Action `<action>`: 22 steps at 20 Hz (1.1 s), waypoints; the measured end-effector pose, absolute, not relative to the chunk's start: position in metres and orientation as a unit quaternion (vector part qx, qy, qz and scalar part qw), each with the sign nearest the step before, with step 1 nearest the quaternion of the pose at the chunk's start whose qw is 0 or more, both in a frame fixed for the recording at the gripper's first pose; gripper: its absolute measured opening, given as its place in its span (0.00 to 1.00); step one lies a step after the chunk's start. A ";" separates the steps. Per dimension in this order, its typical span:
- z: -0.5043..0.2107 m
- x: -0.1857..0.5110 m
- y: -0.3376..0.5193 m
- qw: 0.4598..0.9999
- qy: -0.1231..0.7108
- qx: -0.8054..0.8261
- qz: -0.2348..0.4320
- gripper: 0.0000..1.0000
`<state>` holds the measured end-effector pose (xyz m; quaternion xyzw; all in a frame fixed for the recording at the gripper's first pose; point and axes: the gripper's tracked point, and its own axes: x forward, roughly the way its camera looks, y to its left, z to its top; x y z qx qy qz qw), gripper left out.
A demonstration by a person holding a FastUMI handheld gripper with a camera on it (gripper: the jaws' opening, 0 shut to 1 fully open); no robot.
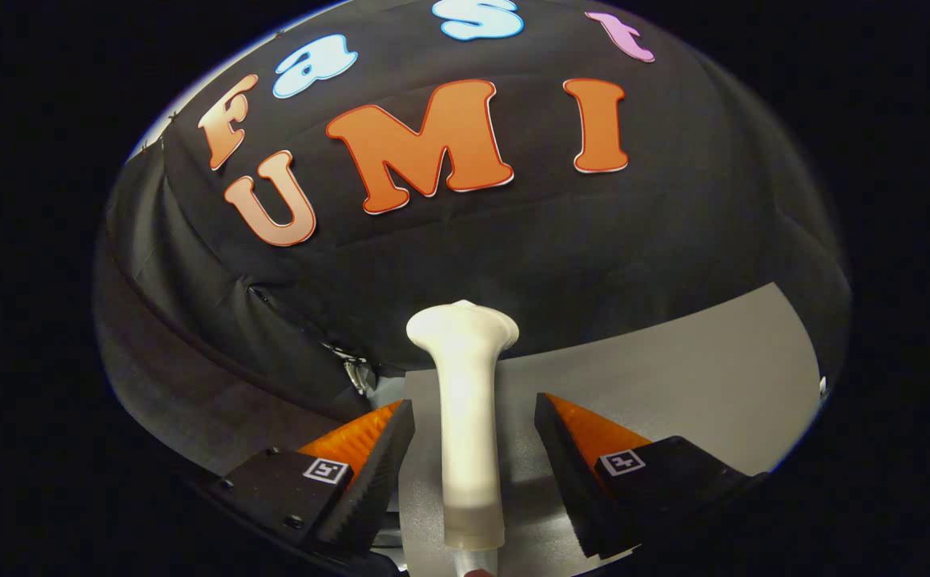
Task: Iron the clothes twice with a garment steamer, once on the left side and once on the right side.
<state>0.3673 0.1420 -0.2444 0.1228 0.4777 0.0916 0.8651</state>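
Your gripper [474,405]: 2 wedge fingers [376,481] set apart, ribbed inner faces, sq. marker tag [326,470] + small screws [295,521] per side.

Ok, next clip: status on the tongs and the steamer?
Tongs open, one finger either side of steamer handle, not pressing. Steamer upright between them, head toward booth wall. Grey table beneath. No clothes seen, nothing blocking.

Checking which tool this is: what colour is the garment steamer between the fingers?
White to cream, plain, clearest in the gripper view: the garment steamer stands between the open gripper fingers.
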 end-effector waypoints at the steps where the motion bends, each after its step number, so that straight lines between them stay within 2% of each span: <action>1: -0.252 0.365 0.142 0.860 0.487 0.124 0.090 0.98; 4: -0.270 0.361 0.141 0.853 0.503 0.111 0.085 0.98; 9: -0.277 0.353 0.162 0.835 0.519 0.134 0.124 0.96; 14: -0.281 0.352 0.160 0.827 0.522 0.172 0.118 0.49; 18: -0.274 0.352 0.154 0.839 0.504 0.177 0.105 0.40; 22: -0.248 0.353 0.142 0.865 0.451 0.198 0.094 0.39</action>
